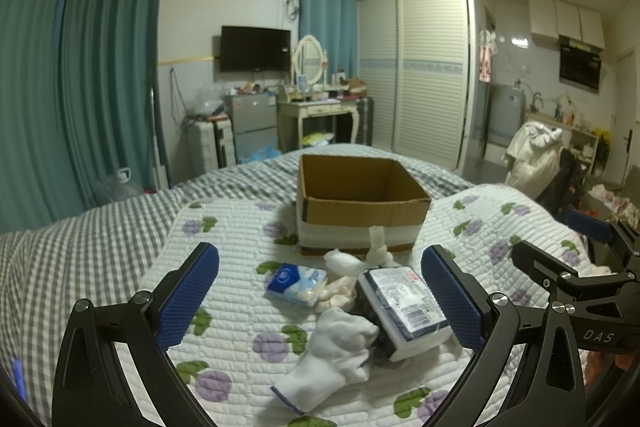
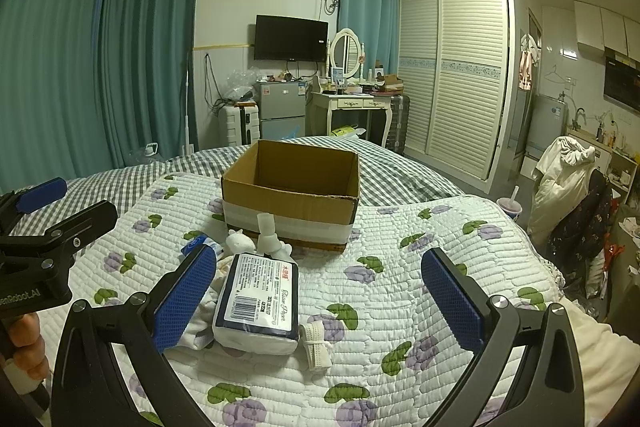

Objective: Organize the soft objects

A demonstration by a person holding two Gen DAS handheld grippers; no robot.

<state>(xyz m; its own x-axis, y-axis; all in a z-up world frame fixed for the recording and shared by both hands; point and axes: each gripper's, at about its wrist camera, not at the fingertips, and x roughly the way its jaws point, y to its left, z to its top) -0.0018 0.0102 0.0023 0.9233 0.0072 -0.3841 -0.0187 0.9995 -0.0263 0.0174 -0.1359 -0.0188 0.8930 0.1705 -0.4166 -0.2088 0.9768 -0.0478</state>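
Left wrist view: both grippers [image 1: 320, 293] [image 2: 320, 297] spread wide; bare quilt [image 2: 400, 291] right of wrapped pack [image 2: 258, 301].

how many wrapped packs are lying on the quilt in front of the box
2. A small blue-and-white tissue pack lies left of the pile; a larger navy-edged white pack with a barcode label lies right of it, beside a white cotton glove. More could be hidden under the pile.

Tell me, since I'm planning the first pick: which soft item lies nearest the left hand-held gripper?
The white glove, lying between its open fingers; the blue tissue pack and labelled wipes pack sit farther toward the cardboard box.
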